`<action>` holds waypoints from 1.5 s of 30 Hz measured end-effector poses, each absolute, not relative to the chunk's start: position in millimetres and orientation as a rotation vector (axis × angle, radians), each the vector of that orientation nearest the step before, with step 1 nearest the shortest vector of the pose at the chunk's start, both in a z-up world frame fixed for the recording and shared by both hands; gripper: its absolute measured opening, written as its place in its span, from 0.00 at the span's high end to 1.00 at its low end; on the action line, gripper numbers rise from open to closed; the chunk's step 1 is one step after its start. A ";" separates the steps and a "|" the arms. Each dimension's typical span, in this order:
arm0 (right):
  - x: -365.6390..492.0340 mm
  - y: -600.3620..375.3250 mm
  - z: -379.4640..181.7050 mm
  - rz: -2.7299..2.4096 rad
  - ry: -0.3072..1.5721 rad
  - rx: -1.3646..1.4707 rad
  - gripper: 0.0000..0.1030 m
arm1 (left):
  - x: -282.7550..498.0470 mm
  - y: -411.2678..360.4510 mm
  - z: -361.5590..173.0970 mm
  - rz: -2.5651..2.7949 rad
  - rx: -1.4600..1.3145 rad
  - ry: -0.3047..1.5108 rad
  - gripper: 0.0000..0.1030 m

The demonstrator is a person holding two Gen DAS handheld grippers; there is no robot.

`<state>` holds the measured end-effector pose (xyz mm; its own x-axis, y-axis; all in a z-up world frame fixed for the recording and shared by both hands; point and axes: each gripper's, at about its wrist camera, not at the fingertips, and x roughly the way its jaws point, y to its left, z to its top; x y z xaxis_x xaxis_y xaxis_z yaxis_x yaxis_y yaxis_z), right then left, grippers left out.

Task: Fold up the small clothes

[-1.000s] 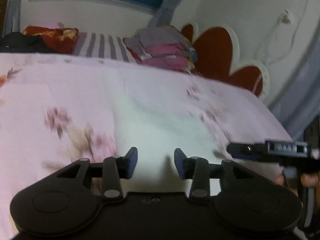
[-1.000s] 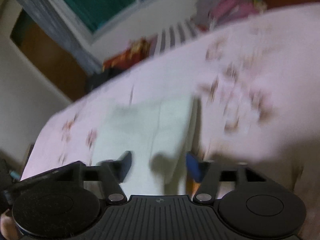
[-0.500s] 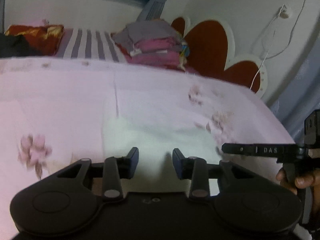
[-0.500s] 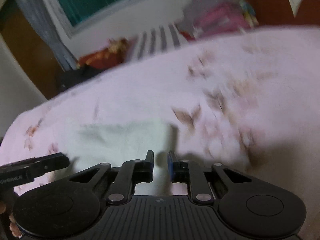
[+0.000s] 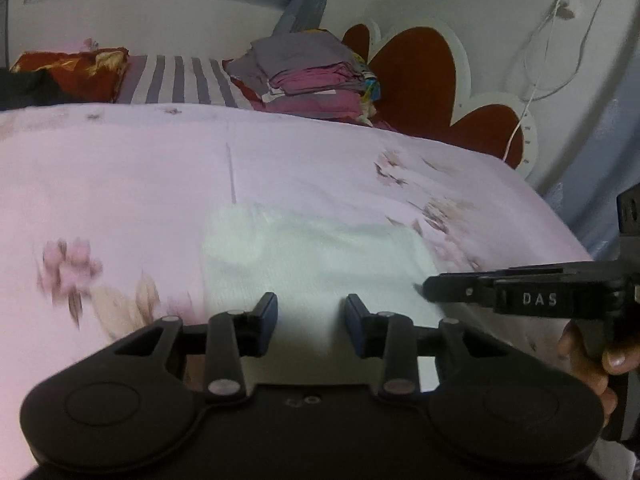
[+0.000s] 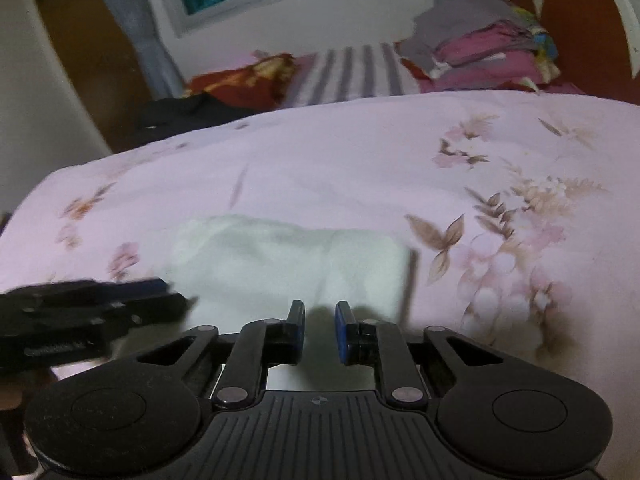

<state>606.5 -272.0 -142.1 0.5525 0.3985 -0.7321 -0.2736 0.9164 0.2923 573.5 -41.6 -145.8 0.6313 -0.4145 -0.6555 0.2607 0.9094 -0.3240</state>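
White cloth [image 5: 320,264] flat on floral bed [image 5: 120,184], near edge; left gripper [image 5: 311,322] jaws apart, right gripper [image 6: 319,330] jaws just narrowed, nothing clamped; folded clothes stack [image 5: 312,76] far right by headboard [image 5: 412,80]

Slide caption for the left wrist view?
Left gripper above a white cloth on the floral bedspread.

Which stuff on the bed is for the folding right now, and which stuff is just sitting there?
For the job:
white cloth, lying flat on the pink flowered bedspread
left gripper and right gripper, both open above its near edge

Just lying about:
stack of folded clothes
red flowered pillow
striped sheet
dark garment
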 end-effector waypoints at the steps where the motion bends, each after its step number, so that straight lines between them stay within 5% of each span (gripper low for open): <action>1: 597.7 -270.2 -145.8 0.416 0.907 0.127 0.85 | 566.9 -43.5 -148.2 -0.385 -0.206 0.801 0.66; 8: 573.7 -286.5 -135.2 0.345 0.896 0.211 0.84 | 530.2 -34.2 -137.4 -0.404 -0.265 0.793 0.66; 9: 563.3 -292.3 -130.6 0.372 0.901 0.264 0.80 | 522.0 -29.9 -135.4 -0.401 -0.271 0.785 0.66; 11: 539.7 -300.6 -131.5 0.408 0.933 0.303 0.47 | 502.4 -21.4 -133.5 -0.389 -0.284 0.789 0.66; 18: 480.4 -306.6 -159.1 0.430 1.049 0.353 0.47 | 451.9 -10.7 -155.0 -0.345 -0.322 0.886 0.65; 19: 476.9 -307.3 -161.3 0.439 1.066 0.369 0.48 | 449.5 -8.9 -162.0 -0.339 -0.338 0.909 0.63; 22: 470.3 -302.4 -173.9 0.482 1.090 0.378 0.80 | 446.4 -6.4 -171.1 -0.313 -0.367 0.920 0.63; 24: 470.6 -301.2 -174.1 0.482 1.091 0.353 0.88 | 445.9 -8.6 -168.3 -0.318 -0.356 0.922 0.66; 33: 456.2 -309.5 -170.6 0.469 1.121 0.282 0.90 | 420.9 -17.8 -157.5 -0.327 -0.278 0.947 0.65; 39: 438.7 -298.9 -131.8 0.491 0.955 0.190 0.90 | 414.5 -28.8 -138.4 -0.316 -0.225 0.856 0.63; 45: 437.7 -283.4 -153.0 0.498 1.065 0.117 0.91 | 415.8 -42.8 -140.1 -0.314 -0.181 0.898 0.63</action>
<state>437.7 -283.4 -153.0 0.3853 0.4455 -0.8082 -0.3350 0.8835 0.3273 415.8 -42.8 -140.1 0.5815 -0.3426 -0.7379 0.1920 0.9392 -0.2847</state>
